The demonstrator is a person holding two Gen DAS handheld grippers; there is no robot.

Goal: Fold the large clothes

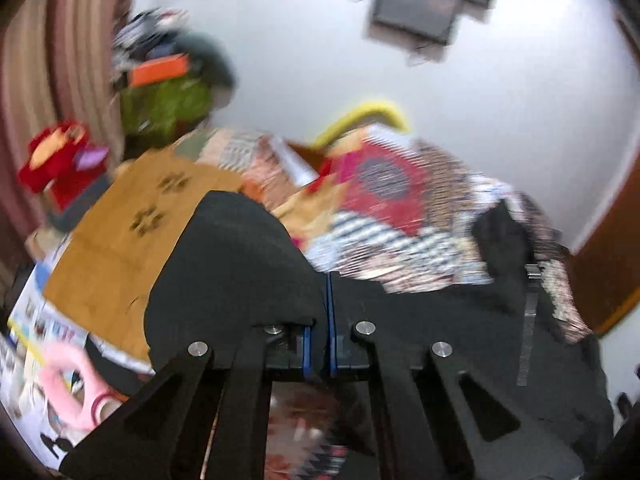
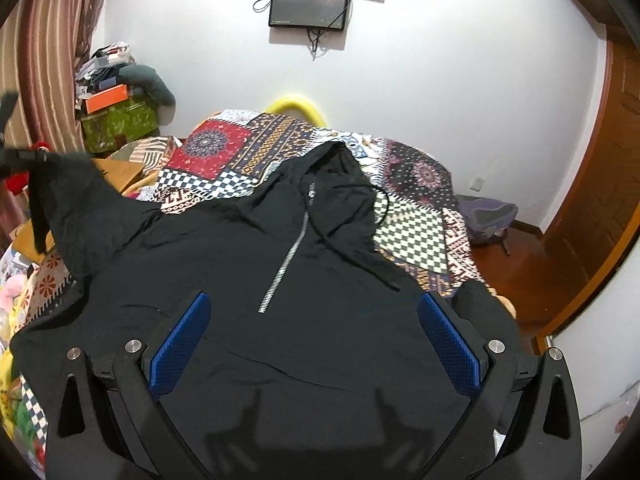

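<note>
Black hoodie (image 2: pixel 280 280) lies lengthwise on the bed (image 2: pixel 416 236), hood at twelve o'clock. Left fingers (image 1: pixel 327 300) pinch its sleeve at nine; right fingers (image 2: pixel 316 344) hover wide, empty.

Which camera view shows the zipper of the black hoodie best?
The right wrist view: the zipper runs sharp and unblocked down the spread black hoodie. The left wrist view is blurred and shows only a short piece of zipper at the right.

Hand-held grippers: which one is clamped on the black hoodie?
The left hand-held gripper: its blue pads are shut on the black hoodie. The right hand-held gripper hangs open above it.
</note>
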